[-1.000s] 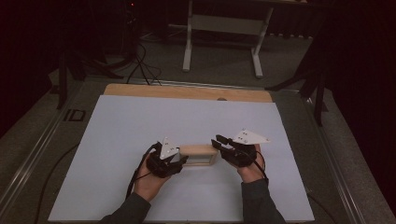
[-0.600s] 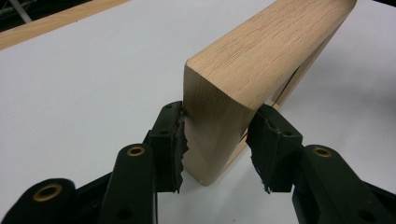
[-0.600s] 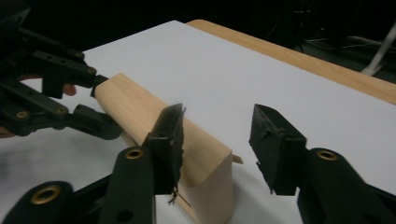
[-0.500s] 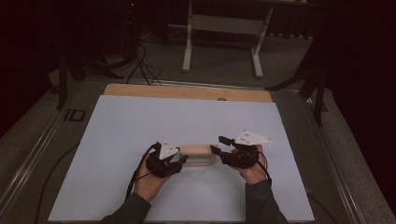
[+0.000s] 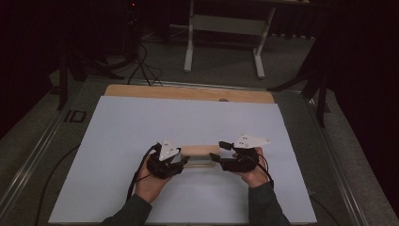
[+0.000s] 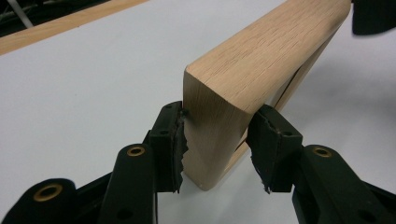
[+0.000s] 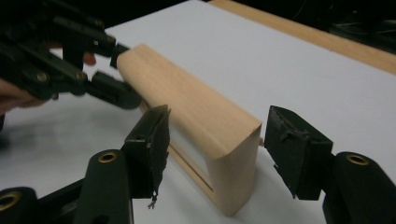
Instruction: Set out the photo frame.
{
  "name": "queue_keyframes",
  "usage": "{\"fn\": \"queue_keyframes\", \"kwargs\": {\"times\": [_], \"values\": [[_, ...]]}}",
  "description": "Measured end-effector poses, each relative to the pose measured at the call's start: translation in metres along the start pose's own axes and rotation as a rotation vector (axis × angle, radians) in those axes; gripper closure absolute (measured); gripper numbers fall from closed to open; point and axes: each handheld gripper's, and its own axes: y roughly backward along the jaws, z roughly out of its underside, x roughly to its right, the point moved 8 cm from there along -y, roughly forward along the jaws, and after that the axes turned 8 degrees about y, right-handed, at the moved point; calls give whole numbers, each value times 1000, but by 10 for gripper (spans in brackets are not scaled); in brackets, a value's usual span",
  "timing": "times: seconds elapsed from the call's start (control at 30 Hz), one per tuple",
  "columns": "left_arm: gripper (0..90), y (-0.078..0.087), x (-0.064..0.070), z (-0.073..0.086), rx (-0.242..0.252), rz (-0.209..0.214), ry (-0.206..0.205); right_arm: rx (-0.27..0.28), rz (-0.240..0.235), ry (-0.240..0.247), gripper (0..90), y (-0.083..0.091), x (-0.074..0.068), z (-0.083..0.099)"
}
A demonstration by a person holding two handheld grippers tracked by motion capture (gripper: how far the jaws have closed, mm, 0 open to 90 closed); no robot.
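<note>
A light wooden block [image 5: 200,151] with a rounded top and a slot along its lower side stands on edge on the white table sheet [image 5: 188,117]. My left gripper [image 5: 184,160] is shut on its left end. In the left gripper view both pads press the end face of the block [image 6: 261,56], with the left gripper [image 6: 219,140] clamped around it. My right gripper [image 5: 217,152] stands open around the right end. In the right gripper view the block [image 7: 187,102] lies between the jaws of the right gripper [image 7: 217,140] with gaps either side, and the left gripper [image 7: 122,72] holds the far end.
The white sheet covers a table with a bare wooden strip [image 5: 188,92] along its far edge. Beyond it a white desk frame [image 5: 223,23] stands on the dark floor, with cables [image 5: 141,66] to the left. Metal rails [image 5: 42,141] run beside the table.
My right gripper has come a little nearer and lower, onto the block's right end. The left gripper and the block have stayed put.
</note>
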Motion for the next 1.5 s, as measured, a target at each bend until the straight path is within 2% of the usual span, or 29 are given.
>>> {"fn": "queue_keyframes", "kwargs": {"times": [0.27,0.47,0.7,0.87,1.17,1.5], "values": [[567,0,0,-1,7,-1,1,-52,-6,21,419,-6,0,10],[568,0,0,-1,8,-2,4,-84,14,44,463,-11,2,16],[577,0,-2,-2,10,-4,6,-84,34,45,510,-11,5,16],[581,0,-2,-2,9,-3,2,-96,59,67,535,-13,6,17],[585,0,-2,-2,8,-2,-2,-96,37,71,471,-19,6,18],[587,-1,-2,-2,11,-3,-5,-82,49,76,522,-17,8,16]]}}
